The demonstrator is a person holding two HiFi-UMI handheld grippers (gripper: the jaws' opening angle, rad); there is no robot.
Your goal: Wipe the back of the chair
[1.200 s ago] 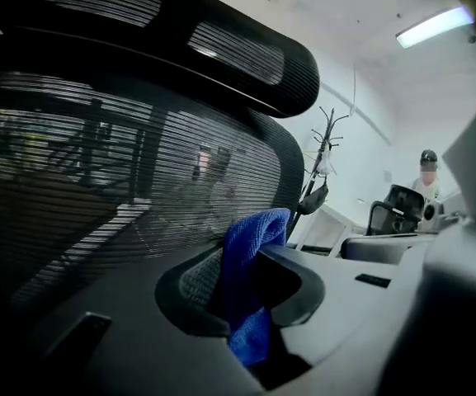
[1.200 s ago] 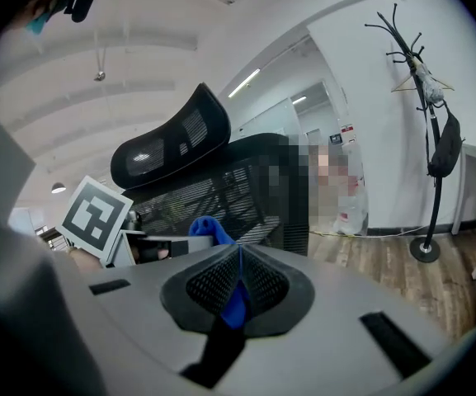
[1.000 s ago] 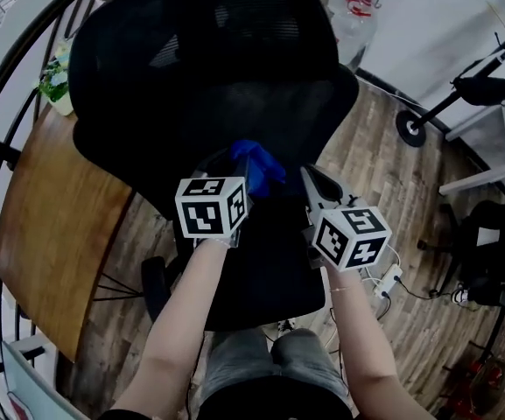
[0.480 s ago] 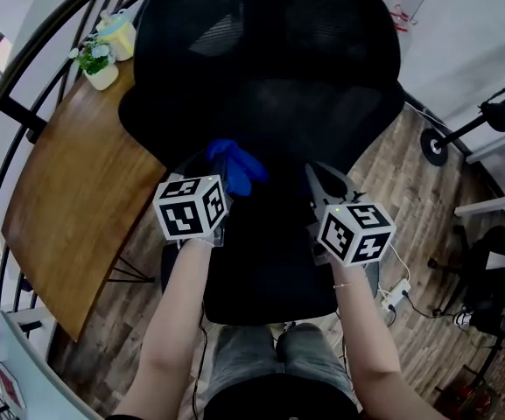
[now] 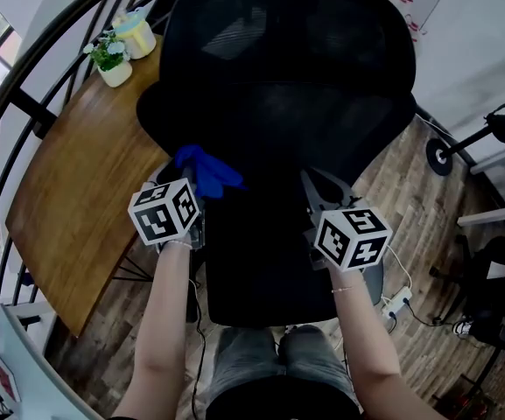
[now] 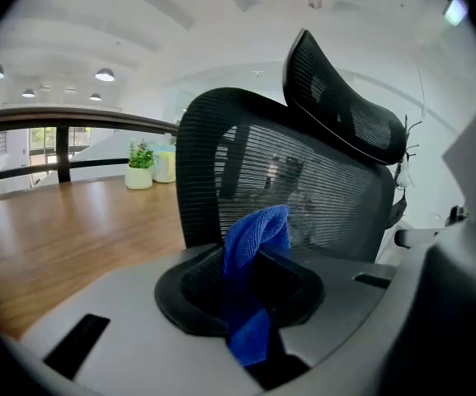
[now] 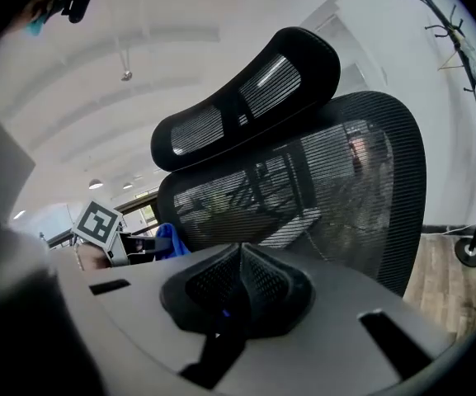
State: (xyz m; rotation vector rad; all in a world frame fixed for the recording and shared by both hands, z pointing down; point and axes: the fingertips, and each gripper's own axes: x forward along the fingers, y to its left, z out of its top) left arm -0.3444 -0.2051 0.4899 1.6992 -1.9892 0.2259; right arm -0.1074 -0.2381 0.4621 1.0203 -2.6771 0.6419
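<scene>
Moved leftward: blue microfibre cloth point(image 5: 206, 171), clamped in left gripper point(image 5: 198, 195), to left edge of black mesh chair back point(image 5: 278, 121); right gripper point(image 5: 315, 186) closed, empty; wiping judged unfinished.

The left tool point(image 6: 250, 297) has its jaws clamped on a blue cloth point(image 6: 252, 236), bunched before the chair point(image 6: 312, 190) and its mesh back. A potted plant point(image 6: 140, 165) stands at the wooden surface's point(image 6: 48, 238) far edge.

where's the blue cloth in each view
Head view: blue cloth left of centre, sticking out of the left gripper.
Left gripper view: centre, pinched between the jaws.
Right gripper view: small blue patch at the left, beside that gripper's marker cube.
Shared landmark: the chair's headrest.
</scene>
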